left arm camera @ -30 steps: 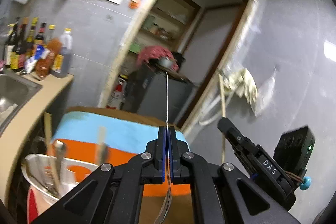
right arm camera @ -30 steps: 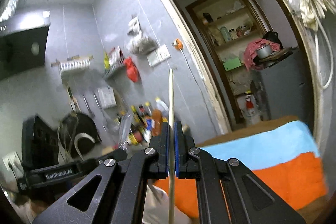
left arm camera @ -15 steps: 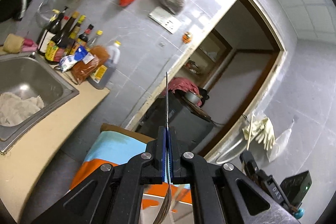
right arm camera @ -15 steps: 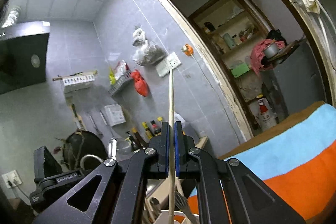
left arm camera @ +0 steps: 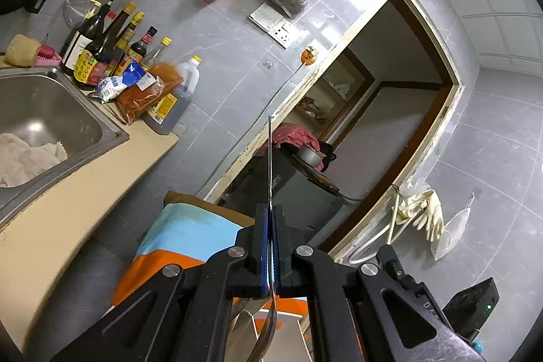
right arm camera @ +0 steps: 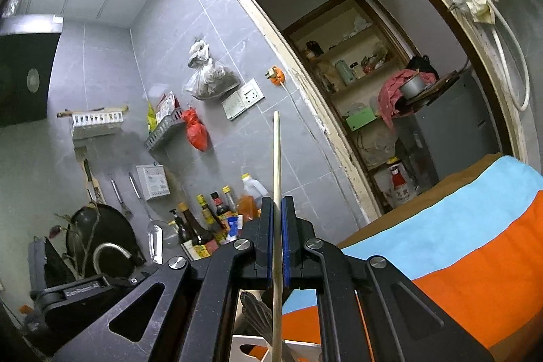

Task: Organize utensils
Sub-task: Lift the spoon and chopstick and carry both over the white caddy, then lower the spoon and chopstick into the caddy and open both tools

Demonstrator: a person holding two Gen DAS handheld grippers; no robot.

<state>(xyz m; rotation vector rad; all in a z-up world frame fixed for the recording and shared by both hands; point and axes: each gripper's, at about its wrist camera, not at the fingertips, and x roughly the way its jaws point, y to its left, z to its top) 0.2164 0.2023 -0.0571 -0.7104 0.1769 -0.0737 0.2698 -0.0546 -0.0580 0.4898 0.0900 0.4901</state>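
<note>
My left gripper [left arm camera: 270, 246] is shut on a thin metal utensil [left arm camera: 269, 158], seen edge-on; its handle points up and its curved lower end hangs below the fingers over a white holder [left arm camera: 288, 328]. My right gripper [right arm camera: 277, 243] is shut on a pale wooden chopstick [right arm camera: 276, 158] that stands upright, its lower end reaching down to a white holder [right arm camera: 251, 343] where a patterned metal utensil end [right arm camera: 254, 311] shows. The other gripper appears at the lower right of the left wrist view [left arm camera: 407, 280] and at the lower left of the right wrist view [right arm camera: 78, 290].
A table with a blue and orange cloth [right arm camera: 475, 246] lies under both grippers. A steel sink [left arm camera: 40, 111] sits in a beige counter [left arm camera: 68, 202] with sauce bottles [left arm camera: 112, 50] at the wall. A doorway [right arm camera: 373, 90] opens behind; rubber gloves [left arm camera: 424, 209] hang by it.
Both grippers have tilted upward, so more wall and ceiling show. The bowl of utensils seen a second ago has left the left wrist view. Both grips stay closed.
</note>
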